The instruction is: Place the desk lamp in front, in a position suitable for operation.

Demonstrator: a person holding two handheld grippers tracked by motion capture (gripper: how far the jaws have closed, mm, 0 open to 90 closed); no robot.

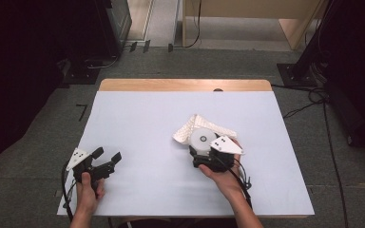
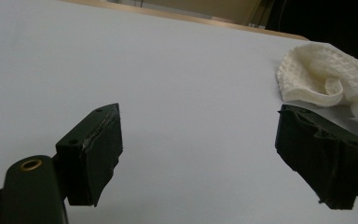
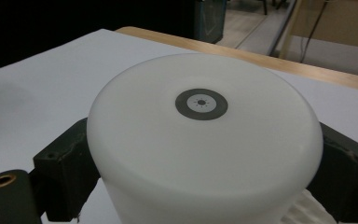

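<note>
A white cylinder [image 1: 202,138] with a small grey ring on its flat top is clamped in my right gripper [image 1: 200,146], right of the table's middle. In the right gripper view the two black jaws press on either side of the cylinder [image 3: 200,140]. A crumpled white waffle cloth [image 1: 204,126] lies just behind and under it, and a corner of this cloth [image 3: 307,210] shows below the cylinder. My left gripper [image 1: 107,154] rests near the front left of the table. Its jaws stand wide apart with nothing between them [image 2: 198,154]. The cloth [image 2: 317,74] lies far off to its right.
The table [image 1: 138,123] has a white top with a wooden strip along its far edge. Beyond it are grey floor, cables and dark equipment stands. A broad bare stretch of white surface lies between the two grippers.
</note>
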